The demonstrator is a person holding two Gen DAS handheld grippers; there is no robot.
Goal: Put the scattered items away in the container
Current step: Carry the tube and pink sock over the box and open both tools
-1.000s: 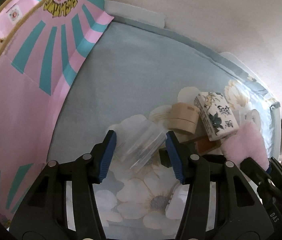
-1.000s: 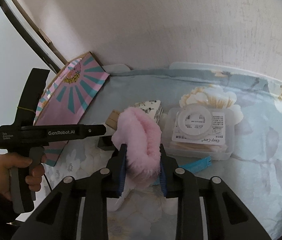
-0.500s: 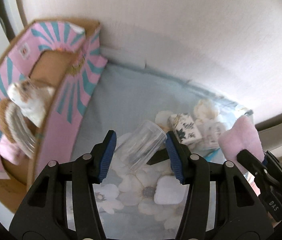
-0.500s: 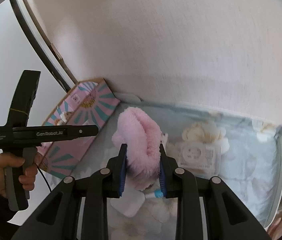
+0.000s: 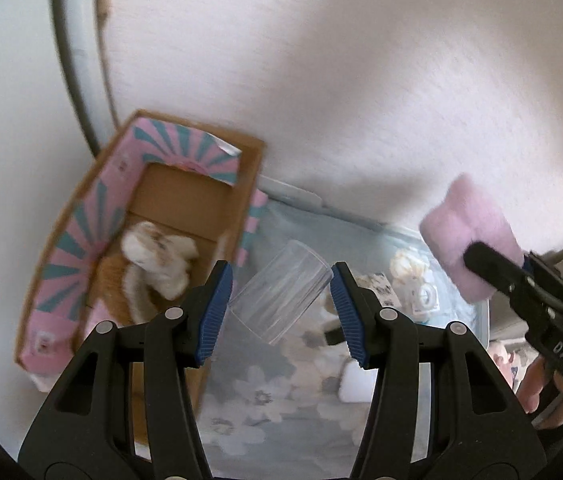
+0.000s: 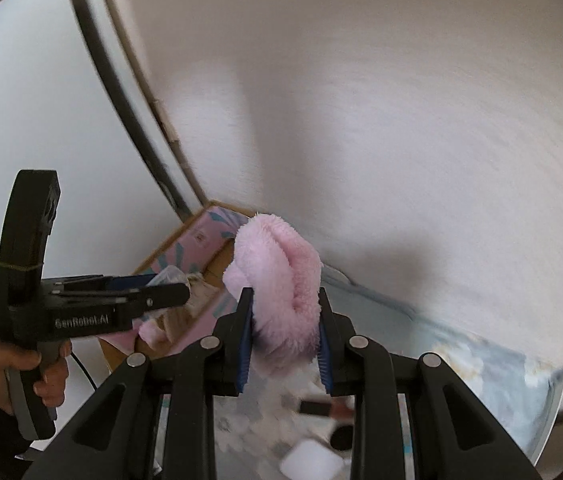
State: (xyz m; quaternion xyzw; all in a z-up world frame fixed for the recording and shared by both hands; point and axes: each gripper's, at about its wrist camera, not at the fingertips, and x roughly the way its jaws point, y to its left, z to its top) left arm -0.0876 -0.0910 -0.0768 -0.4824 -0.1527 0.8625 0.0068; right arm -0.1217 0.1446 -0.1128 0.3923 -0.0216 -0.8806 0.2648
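Observation:
My left gripper (image 5: 280, 312) is shut on a clear plastic cup (image 5: 279, 296), held tilted in the air just right of the pink-and-teal cardboard box (image 5: 81, 240). The box stands open at the left against the wall, with a white and brown plush toy (image 5: 157, 258) inside. My right gripper (image 6: 284, 336) is shut on a fluffy pink scrunchie (image 6: 281, 280), also lifted; the scrunchie (image 5: 469, 236) shows at the right of the left wrist view. The box (image 6: 197, 244) lies behind and left of it in the right wrist view.
A floral blue cloth (image 5: 281, 392) covers the surface below. On it lie a patterned white box (image 5: 377, 288), a small clear container (image 5: 425, 300), a white square item (image 6: 309, 460) and a dark tube (image 6: 321, 408). A white wall rises right behind. A hand (image 6: 21, 364) grips the left tool.
Both grippers have risen well above the cloth with their items and swung left toward the box. The box interior and plush toy have come into view.

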